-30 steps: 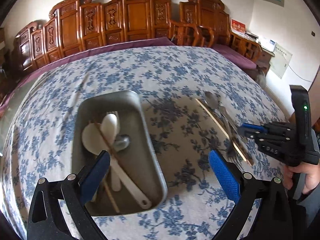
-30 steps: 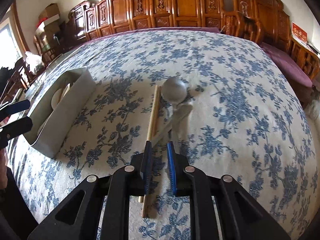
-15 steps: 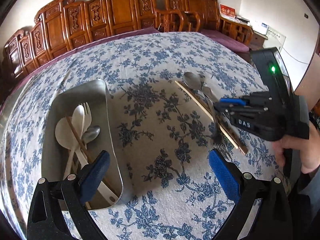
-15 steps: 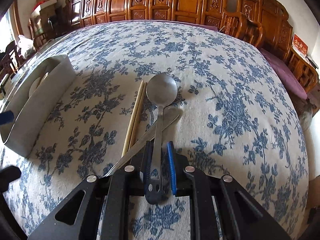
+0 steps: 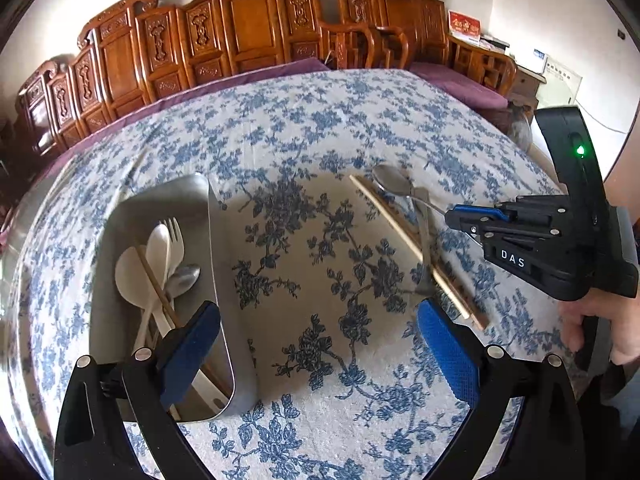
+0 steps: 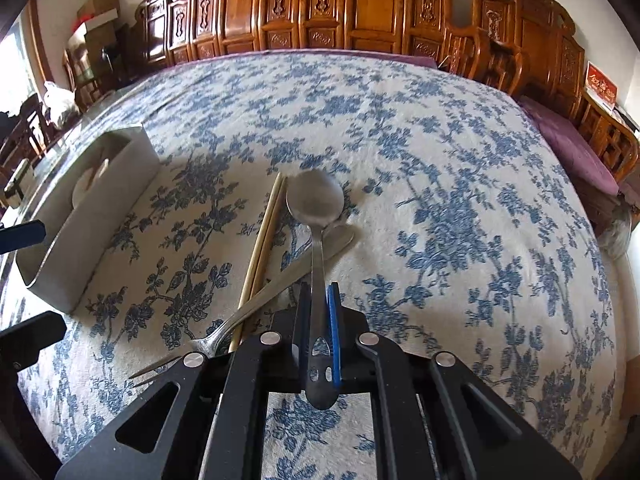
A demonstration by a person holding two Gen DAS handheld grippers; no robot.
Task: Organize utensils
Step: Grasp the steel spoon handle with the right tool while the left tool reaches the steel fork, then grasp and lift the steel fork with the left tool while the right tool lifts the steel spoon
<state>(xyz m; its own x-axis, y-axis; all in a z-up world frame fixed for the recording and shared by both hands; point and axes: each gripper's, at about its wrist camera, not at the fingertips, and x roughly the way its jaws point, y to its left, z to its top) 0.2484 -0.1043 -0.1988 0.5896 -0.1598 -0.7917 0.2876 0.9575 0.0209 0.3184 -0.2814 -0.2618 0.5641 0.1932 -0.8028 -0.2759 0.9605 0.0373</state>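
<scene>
Right gripper (image 6: 319,300) clamped on the handle of the metal spoon (image 6: 315,204), bowl pointing away, raised over the metal fork (image 6: 256,308) and wooden chopsticks (image 6: 262,240) lying on the floral tablecloth (image 6: 460,200). Left gripper (image 5: 316,344) spread wide, holding nothing, just beside the metal tray (image 5: 212,240). Tray left of the chopsticks, holding white spoons (image 5: 156,248), a fork, a metal spoon and a chopstick.

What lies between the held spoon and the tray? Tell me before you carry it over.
Nothing visible does. The right gripper holds the metal spoon; only bare tablecloth separates it from the metal tray. The chopsticks and fork lie low underneath.
</scene>
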